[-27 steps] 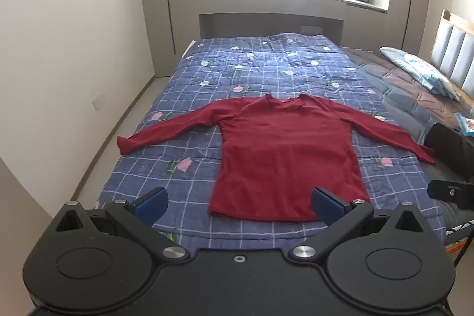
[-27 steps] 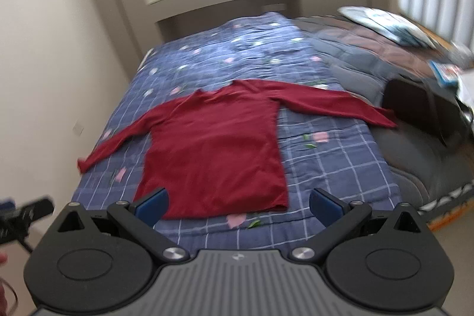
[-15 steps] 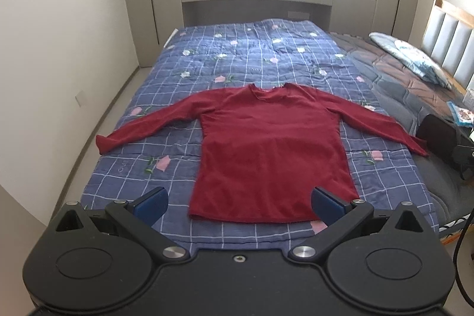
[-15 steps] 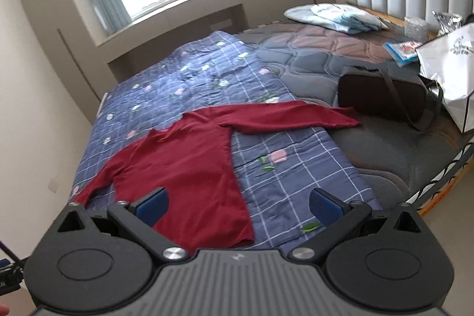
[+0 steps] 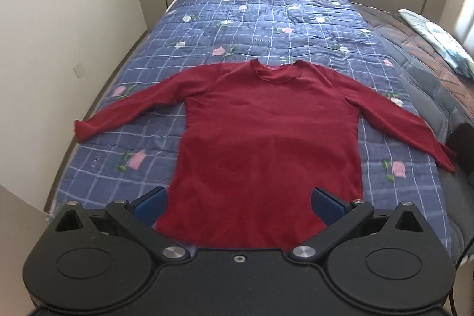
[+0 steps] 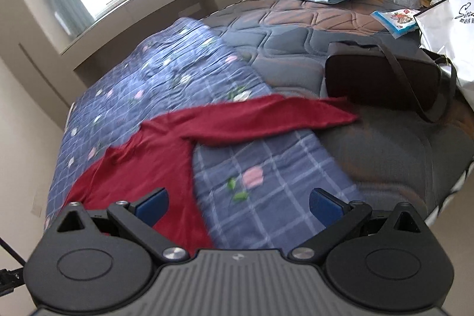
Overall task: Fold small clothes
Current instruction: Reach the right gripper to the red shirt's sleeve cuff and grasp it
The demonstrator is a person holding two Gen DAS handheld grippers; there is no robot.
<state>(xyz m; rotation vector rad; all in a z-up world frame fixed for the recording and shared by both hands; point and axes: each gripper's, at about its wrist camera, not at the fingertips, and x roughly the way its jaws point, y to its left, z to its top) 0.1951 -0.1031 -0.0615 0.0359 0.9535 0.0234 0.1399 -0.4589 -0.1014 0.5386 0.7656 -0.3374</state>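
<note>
Left wrist view first: the left gripper (image 5: 238, 205) hangs over the near end of the bed, blue pads (image 5: 151, 205) spread wide with nothing between them, grasping nothing. Dead ahead at twelve o'clock the red long-sleeved shirt (image 5: 266, 144) lies flat on the blue checked floral quilt (image 5: 266, 17), collar toward the window, sleeves out to nine and three o'clock, hem just past the pads. A light patterned pillow (image 5: 438, 46) sits at two o'clock. Over to the right wrist view, slightly blurred: the right gripper (image 6: 238, 206) is likewise released, jaws wide and empty, above the quilt's near edge. The shirt's body runs off toward nine o'clock, one sleeve stretching to one o'clock, its cuff near a dark brown handbag (image 6: 382, 82) on the grey quilted mattress (image 6: 296, 28). A white shopping bag (image 6: 450, 28) stands at two o'clock.
</note>
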